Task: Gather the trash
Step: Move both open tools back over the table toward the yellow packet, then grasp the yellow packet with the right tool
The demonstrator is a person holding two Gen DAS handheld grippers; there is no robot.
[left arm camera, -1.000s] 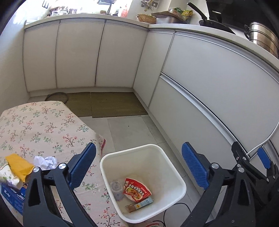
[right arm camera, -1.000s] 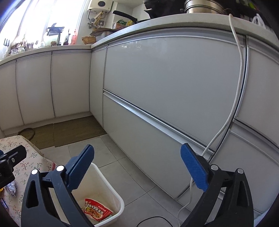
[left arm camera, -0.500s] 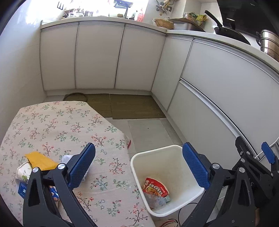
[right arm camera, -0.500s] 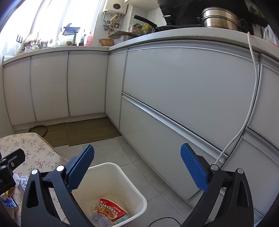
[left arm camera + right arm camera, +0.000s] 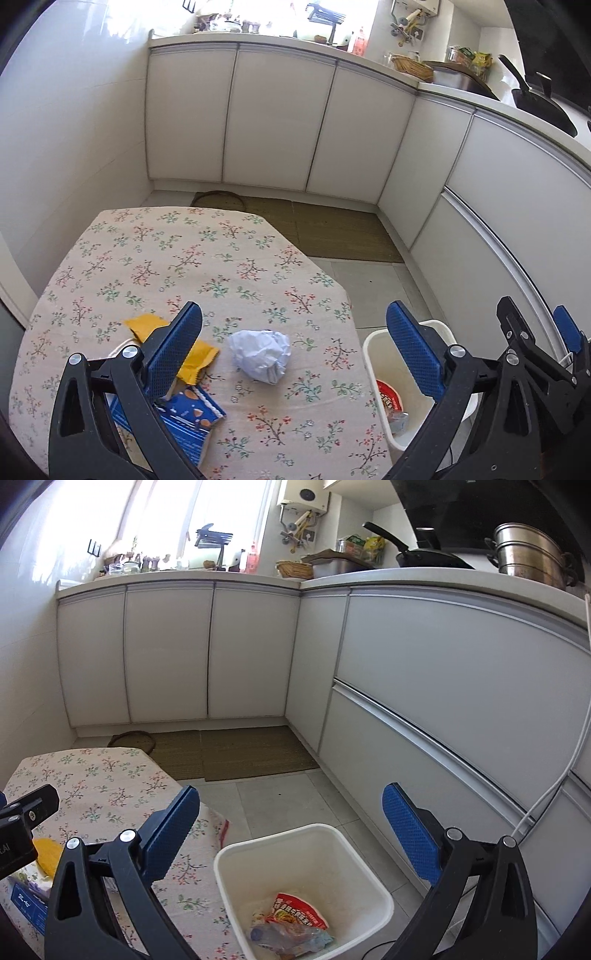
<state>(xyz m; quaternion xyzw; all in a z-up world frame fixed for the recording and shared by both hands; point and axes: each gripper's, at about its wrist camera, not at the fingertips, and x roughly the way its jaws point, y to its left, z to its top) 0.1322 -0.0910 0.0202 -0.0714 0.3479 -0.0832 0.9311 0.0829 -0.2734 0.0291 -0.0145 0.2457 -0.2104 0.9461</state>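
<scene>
A crumpled white paper ball (image 5: 260, 354) lies on the floral tablecloth (image 5: 177, 258). A yellow wrapper (image 5: 147, 326) and a blue biscuit packet (image 5: 192, 421) lie at its left, partly behind my left finger. My left gripper (image 5: 295, 354) is open and empty above the table, with the paper ball between its fingers in the view. The white bin (image 5: 306, 878) stands on the floor beside the table and holds a red noodle packet (image 5: 295, 912) and a crushed plastic bottle (image 5: 273, 936). My right gripper (image 5: 288, 834) is open and empty above the bin (image 5: 376, 347).
White cabinets (image 5: 443, 709) run along the back and right. A brown mat (image 5: 236, 753) lies on the tiled floor. A white cable (image 5: 576, 753) hangs down the cabinet front. My right gripper also shows at the right edge of the left wrist view (image 5: 535, 343).
Both grippers have swung left from the bin toward the table. The paper ball, hidden or off to the side before, now lies between my left fingers. Both stay open.
</scene>
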